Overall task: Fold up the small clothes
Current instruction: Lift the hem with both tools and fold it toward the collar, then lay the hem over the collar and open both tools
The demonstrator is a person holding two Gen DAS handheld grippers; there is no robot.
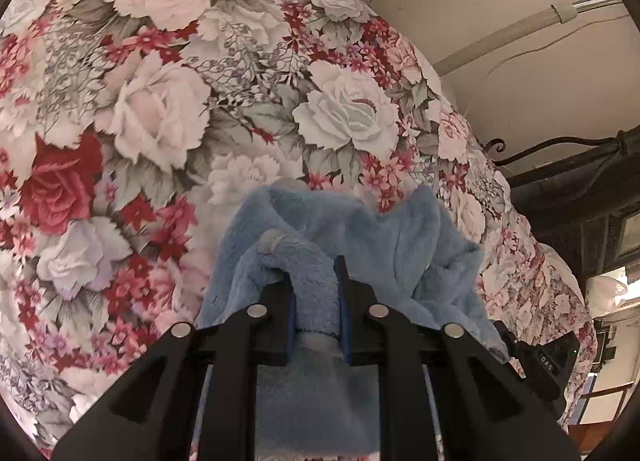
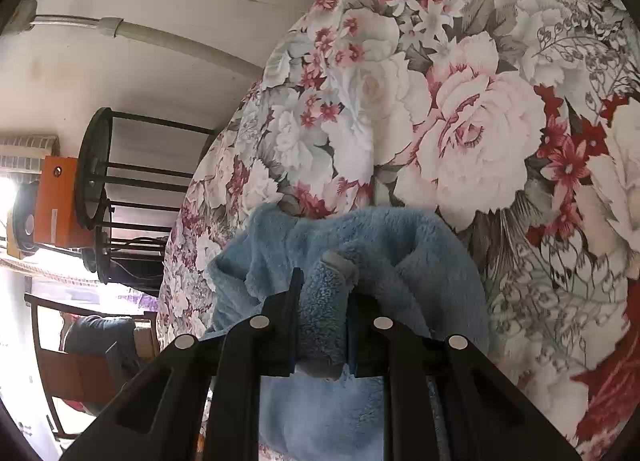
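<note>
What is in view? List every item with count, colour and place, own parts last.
Fleece garment: one, light blue, bunched on the bed, gripped in both jaws.
Bedspread: one, white with red and pink roses, under the garment.
Wall pipe: one, off-white, along the wall beyond the bed.
Bed frame: one, dark scrolled metal, at the bed's edge.
Round rack: one, black metal, beside the bed.
Orange box: one, next to the rack.
Left gripper: one, black with blue pads, shut on the fleece.
Right gripper: one, black, shut on the fleece.
</note>
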